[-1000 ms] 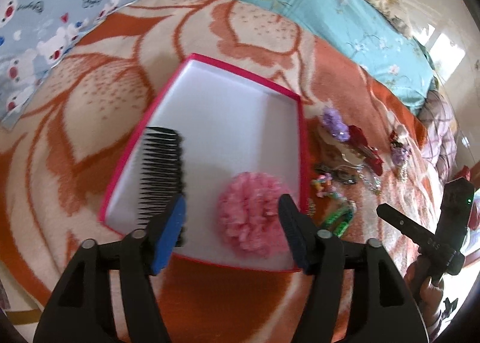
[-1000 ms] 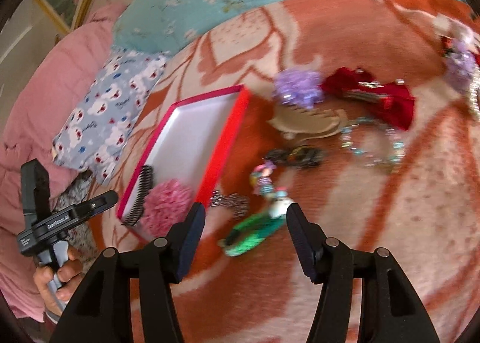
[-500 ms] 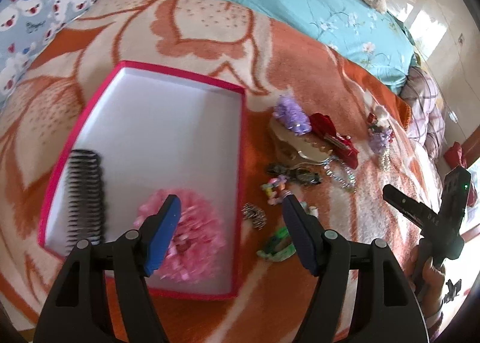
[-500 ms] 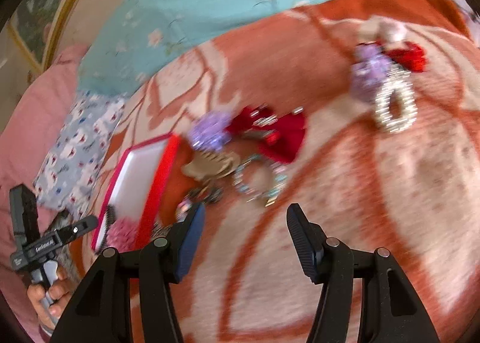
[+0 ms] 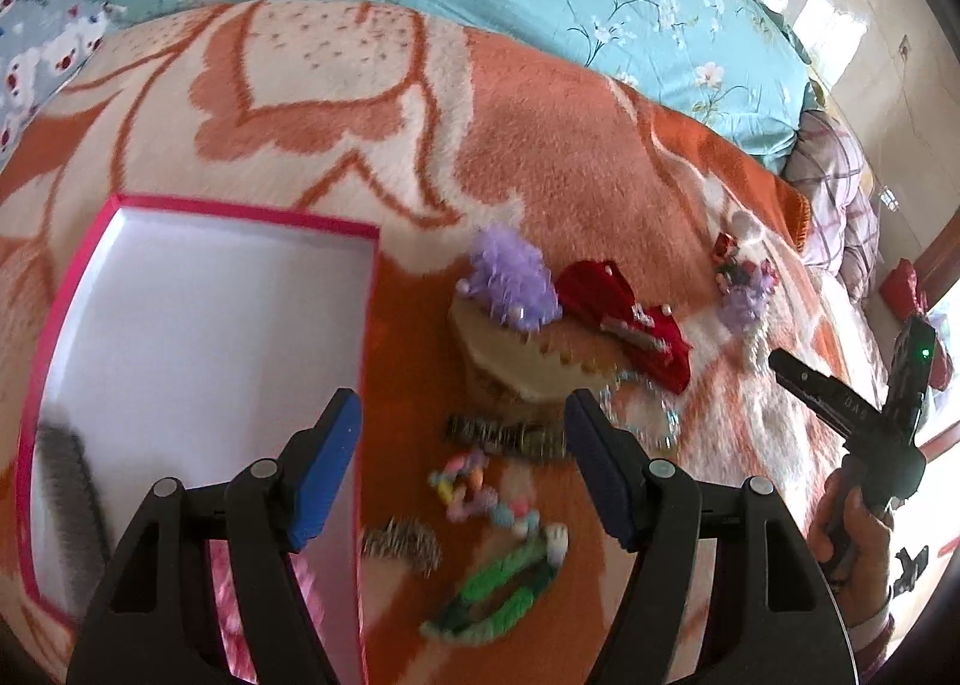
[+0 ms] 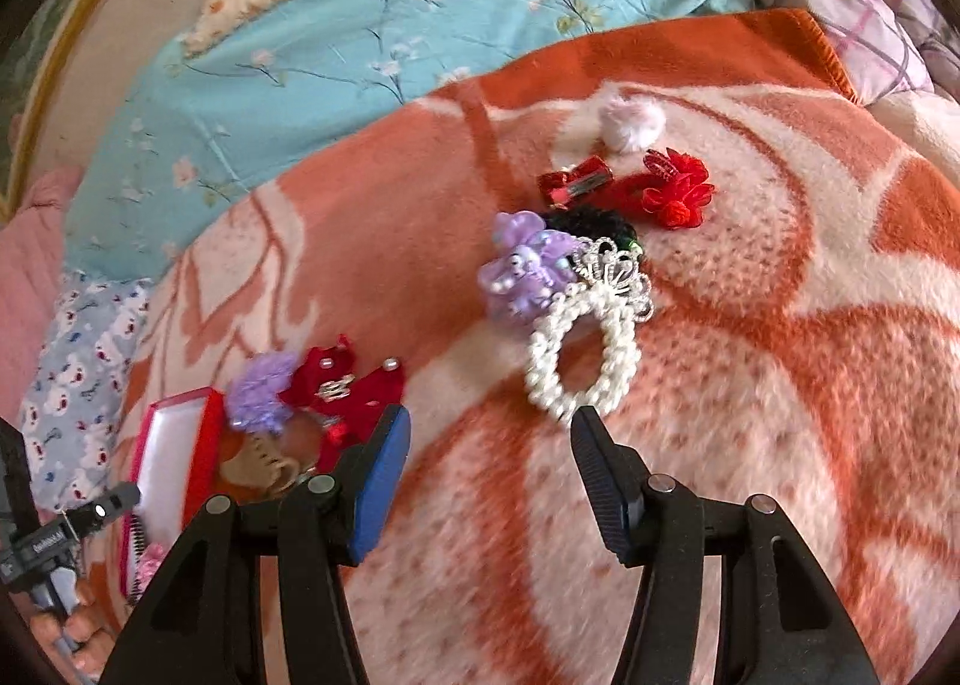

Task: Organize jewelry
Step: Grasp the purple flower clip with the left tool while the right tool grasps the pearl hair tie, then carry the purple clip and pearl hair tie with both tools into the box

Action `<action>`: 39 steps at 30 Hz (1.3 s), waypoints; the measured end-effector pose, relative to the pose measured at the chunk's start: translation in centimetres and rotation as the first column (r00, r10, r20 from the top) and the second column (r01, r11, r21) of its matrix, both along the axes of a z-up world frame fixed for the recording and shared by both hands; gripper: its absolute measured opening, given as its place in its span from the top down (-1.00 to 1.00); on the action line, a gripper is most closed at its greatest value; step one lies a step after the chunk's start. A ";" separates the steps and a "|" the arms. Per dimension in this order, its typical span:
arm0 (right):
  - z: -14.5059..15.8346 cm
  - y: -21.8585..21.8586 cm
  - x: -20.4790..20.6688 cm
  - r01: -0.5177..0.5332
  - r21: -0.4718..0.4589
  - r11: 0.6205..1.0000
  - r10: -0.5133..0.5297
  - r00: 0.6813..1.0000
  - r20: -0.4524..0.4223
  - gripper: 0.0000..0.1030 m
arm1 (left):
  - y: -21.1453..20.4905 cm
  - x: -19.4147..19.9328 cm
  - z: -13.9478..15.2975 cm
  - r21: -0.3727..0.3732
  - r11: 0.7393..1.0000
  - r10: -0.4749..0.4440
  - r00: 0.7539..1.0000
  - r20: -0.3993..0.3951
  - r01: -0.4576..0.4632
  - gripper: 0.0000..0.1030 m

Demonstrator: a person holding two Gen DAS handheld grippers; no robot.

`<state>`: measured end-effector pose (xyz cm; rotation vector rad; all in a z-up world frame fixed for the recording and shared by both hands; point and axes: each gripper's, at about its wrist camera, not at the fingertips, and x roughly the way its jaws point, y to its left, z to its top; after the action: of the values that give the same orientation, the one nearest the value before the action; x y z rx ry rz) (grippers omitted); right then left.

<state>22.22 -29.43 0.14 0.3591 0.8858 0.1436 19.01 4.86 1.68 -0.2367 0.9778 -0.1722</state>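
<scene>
Left wrist view: left gripper [image 5: 462,433] spread wide, nothing held; dark clip [image 5: 507,436] lay crosswise just ahead betw. tips, pink-rimmed box [image 5: 372,325] to its left on blanket [image 5: 336,85]. Right wrist view: right gripper [image 6: 489,460] also wide, empty; pearl bracelet [image 6: 579,352] lay dead ahead, near tips, long axis running away from it; right gripper judged nearer.

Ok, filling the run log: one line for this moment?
left gripper open over loose clips | right gripper open near pearl bracelet | box holds comb
</scene>
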 end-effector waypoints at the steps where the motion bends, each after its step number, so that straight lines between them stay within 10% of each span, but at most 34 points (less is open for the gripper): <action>1: -0.2 0.1 0.6 -0.002 -0.026 1.000 0.002 1.000 -0.003 -0.10 | -0.2 0.7 -0.1 0.001 1.000 -0.001 1.000 -0.002 0.001 -0.36; 8: -1.5 0.1 2.7 0.000 -0.109 0.994 -0.003 1.000 -0.030 -0.04 | -2.3 6.2 -2.3 0.036 0.999 -0.029 0.999 -0.040 0.030 -0.36; 13: -2.5 -0.1 3.8 0.003 -0.126 0.992 -0.011 0.998 -0.064 0.53 | -3.0 9.4 -4.9 0.044 0.998 -0.032 0.995 -0.098 0.037 -0.33; 17: -2.7 -0.1 3.9 -0.009 -0.125 0.992 0.002 0.998 -0.058 0.77 | -3.6 10.3 -6.1 -0.022 0.997 -0.080 0.988 -0.132 0.078 0.34; 21: -2.0 0.3 3.0 -0.024 -0.099 0.995 0.020 0.999 -0.047 0.79 | -4.5 9.3 -5.3 0.009 0.992 -0.123 0.988 -0.094 0.124 0.72; 39: 2.7 7.6 -2.3 -0.222 0.058 0.973 0.218 0.974 0.067 0.80 | 0.3 0.8 0.2 -0.029 0.998 -0.061 0.997 0.038 0.062 0.79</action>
<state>19.93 -21.79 2.82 0.3145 0.8609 0.3868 19.86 5.21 1.86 -0.2306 0.9465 -0.2469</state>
